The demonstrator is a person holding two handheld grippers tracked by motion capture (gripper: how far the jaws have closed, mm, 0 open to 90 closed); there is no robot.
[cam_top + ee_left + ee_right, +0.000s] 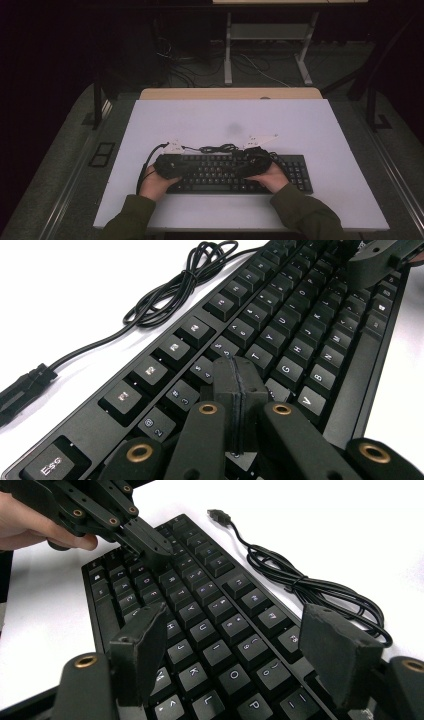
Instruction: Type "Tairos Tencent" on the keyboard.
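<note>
A black keyboard (292, 172) lies on the white table near its front edge, and both hands hold grippers over it. My left gripper (235, 371) is shut with nothing between its pads, its tip low over the keys near R and T (260, 357). In the right gripper view the left gripper (152, 547) reaches down to the upper key rows; whether it presses a key I cannot tell. My right gripper (240, 647) stands open above the keyboard (200, 600), its pads (142, 647) straddling the U, J and K keys without touching them.
The keyboard's black cable (165, 295) lies coiled on the white table (225, 120) just behind the keyboard, with its USB plug (220, 516) loose. The cable (220, 148) sits between the two grippers' grey plates. Table legs and wires stand on the floor beyond.
</note>
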